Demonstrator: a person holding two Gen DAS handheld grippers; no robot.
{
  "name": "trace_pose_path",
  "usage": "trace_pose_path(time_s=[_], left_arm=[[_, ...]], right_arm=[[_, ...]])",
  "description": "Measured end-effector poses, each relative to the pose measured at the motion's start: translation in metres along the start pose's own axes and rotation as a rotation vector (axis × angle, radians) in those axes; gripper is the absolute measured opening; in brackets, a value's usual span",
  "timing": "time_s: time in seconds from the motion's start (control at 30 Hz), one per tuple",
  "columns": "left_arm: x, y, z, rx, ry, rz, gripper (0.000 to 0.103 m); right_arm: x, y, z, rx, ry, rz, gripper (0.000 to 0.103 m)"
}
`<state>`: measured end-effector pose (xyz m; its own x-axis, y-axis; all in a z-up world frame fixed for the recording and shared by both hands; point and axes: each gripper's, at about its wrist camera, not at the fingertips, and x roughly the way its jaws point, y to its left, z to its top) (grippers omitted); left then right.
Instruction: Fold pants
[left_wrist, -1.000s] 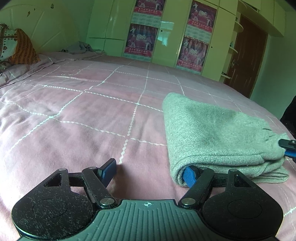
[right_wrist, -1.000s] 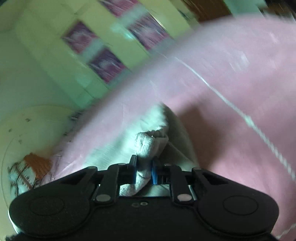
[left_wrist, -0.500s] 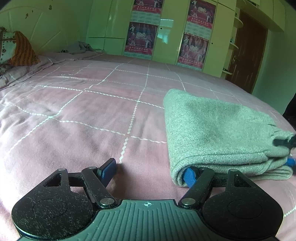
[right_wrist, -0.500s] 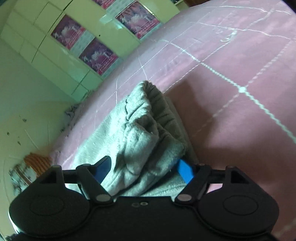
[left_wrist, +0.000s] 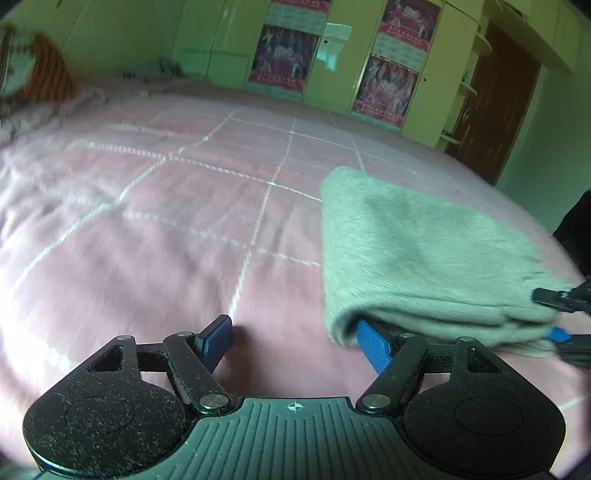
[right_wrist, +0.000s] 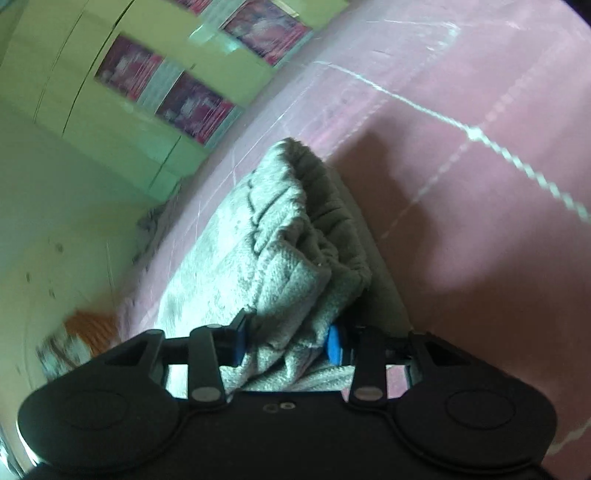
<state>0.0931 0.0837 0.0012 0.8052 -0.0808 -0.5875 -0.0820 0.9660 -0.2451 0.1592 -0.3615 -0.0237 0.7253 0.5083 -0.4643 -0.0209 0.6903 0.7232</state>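
The grey pants (left_wrist: 417, 254) lie folded in a thick stack on the pink bed cover (left_wrist: 155, 236). My left gripper (left_wrist: 295, 339) is open wide; its right finger (left_wrist: 373, 343) is tucked under the near left corner of the stack and its left finger rests on the cover. My right gripper (right_wrist: 286, 343) holds the bunched waistband end of the pants (right_wrist: 280, 251) between its blue pads, with a gap still between them. It also shows at the right edge of the left wrist view (left_wrist: 561, 317), one finger above and one below the stack.
The pink cover with a white grid spreads far to the left and behind. Yellow wardrobe doors (left_wrist: 229, 44) with posters stand beyond the bed. A brown door (left_wrist: 498, 96) is at the back right. An orange pillow (left_wrist: 48, 74) and some grey clothes (left_wrist: 155, 70) lie at the far left.
The right gripper was clamped on the fabric, opened wide, and is now narrower around the bunched end. The left gripper has lifted and tilted slightly, its right finger still under the corner.
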Motion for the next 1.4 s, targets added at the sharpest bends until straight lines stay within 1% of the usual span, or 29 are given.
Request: trace_pose_path(time_s=[0.03, 0.07, 0.1, 0.13, 0.2, 0.27, 0.3, 0.37, 0.43, 0.47, 0.53, 0.57, 0.63, 0.7, 0.73, 0.77, 0.8, 0.83, 0.87, 0.9, 0.93, 0.97, 1.03, 1.1, 1.2, 1.27, 1.33, 1.4], left_arm=[[-0.012, 0.003, 0.001, -0.021, -0.020, -0.027, 0.074], [-0.022, 0.005, 0.004, -0.027, -0.045, -0.046, 0.074], [-0.028, 0.007, 0.009, -0.016, -0.068, -0.061, 0.074], [-0.029, 0.009, 0.017, -0.006, -0.083, -0.079, 0.074], [-0.015, 0.014, 0.037, -0.017, -0.069, -0.135, 0.074], [0.017, 0.017, 0.059, -0.052, 0.015, -0.236, 0.074], [0.035, 0.020, 0.067, -0.085, 0.076, -0.283, 0.074], [0.071, 0.025, 0.077, -0.130, 0.210, -0.373, 0.074], [0.097, 0.028, 0.078, -0.149, 0.287, -0.411, 0.074], [0.109, 0.032, 0.075, -0.168, 0.328, -0.446, 0.074], [0.124, 0.044, 0.072, -0.237, 0.356, -0.525, 0.074], [0.131, 0.050, 0.072, -0.280, 0.371, -0.573, 0.074], [0.145, 0.061, 0.072, -0.366, 0.391, -0.637, 0.074], [0.157, 0.066, 0.074, -0.414, 0.394, -0.685, 0.074], [0.164, 0.064, 0.075, -0.421, 0.394, -0.700, 0.074], [0.170, 0.061, 0.076, -0.420, 0.392, -0.709, 0.071], [0.175, 0.058, 0.076, -0.408, 0.386, -0.706, 0.059], [0.181, 0.053, 0.076, -0.388, 0.388, -0.686, 0.048], [0.187, 0.050, 0.073, -0.379, 0.392, -0.679, 0.035], [0.190, 0.047, 0.070, -0.387, 0.381, -0.690, 0.028], [0.191, 0.046, 0.068, -0.394, 0.365, -0.701, 0.028], [0.188, 0.046, 0.068, -0.400, 0.345, -0.712, 0.027], [0.180, 0.047, 0.071, -0.421, 0.297, -0.750, 0.026], [0.176, 0.043, 0.082, -0.415, 0.256, -0.780, 0.026], [0.176, 0.043, 0.110, -0.401, 0.189, -0.799, 0.026], [0.184, 0.047, 0.135, -0.410, 0.150, -0.807, 0.026], [0.198, 0.047, 0.165, -0.405, 0.127, -0.806, 0.026], [0.221, 0.050, 0.187, -0.419, 0.141, -0.768, 0.027]], right_arm=[[-0.003, 0.004, 0.004, -0.028, 0.017, 0.001, 0.054], [-0.009, 0.007, 0.007, -0.068, 0.022, 0.001, 0.065], [-0.023, 0.011, 0.008, -0.128, -0.002, -0.005, 0.071], [-0.039, 0.015, 0.009, -0.197, -0.043, -0.002, 0.076], [-0.060, 0.019, 0.015, -0.287, -0.116, -0.005, 0.077], [-0.059, 0.015, 0.029, -0.284, -0.126, -0.011, 0.079], [-0.051, 0.014, 0.038, -0.269, -0.110, -0.020, 0.080], [-0.029, 0.009, 0.055, -0.228, -0.049, -0.028, 0.080], [-0.013, 0.001, 0.063, -0.176, 0.015, 0.006, 0.079], [-0.004, -0.004, 0.067, -0.156, 0.050, 0.010, 0.080], [0.005, -0.013, 0.068, -0.137, 0.117, 0.033, 0.081], [0.012, -0.021, 0.070, -0.098, 0.162, 0.074, 0.081], [0.020, -0.031, 0.072, -0.057, 0.204, 0.132, 0.080], [0.030, -0.034, 0.077, -0.061, 0.236, 0.182, 0.080], [0.034, -0.035, 0.079, -0.062, 0.247, 0.204, 0.080], [0.040, -0.036, 0.081, -0.069, 0.260, 0.218, 0.080], [0.041, -0.033, 0.083, -0.085, 0.270, 0.223, 0.080], [0.044, -0.030, 0.084, -0.106, 0.279, 0.222, 0.079], [0.046, -0.027, 0.084, -0.132, 0.285, 0.219, 0.077], [0.048, -0.023, 0.084, -0.159, 0.288, 0.217, 0.072], [0.049, -0.019, 0.083, -0.181, 0.297, 0.216, 0.056], [0.051, -0.020, 0.084, -0.193, 0.306, 0.218, 0.051], [0.053, -0.020, 0.090, -0.165, 0.302, 0.249, 0.048], [0.048, -0.009, 0.094, -0.215, 0.293, 0.282, 0.047], [0.054, 0.011, 0.112, -0.262, 0.283, 0.338, 0.046], [0.065, 0.026, 0.130, -0.288, 0.269, 0.361, 0.045], [0.079, 0.040, 0.148, -0.305, 0.255, 0.382, 0.045], [0.099, 0.053, 0.170, -0.310, 0.233, 0.388, 0.045]])
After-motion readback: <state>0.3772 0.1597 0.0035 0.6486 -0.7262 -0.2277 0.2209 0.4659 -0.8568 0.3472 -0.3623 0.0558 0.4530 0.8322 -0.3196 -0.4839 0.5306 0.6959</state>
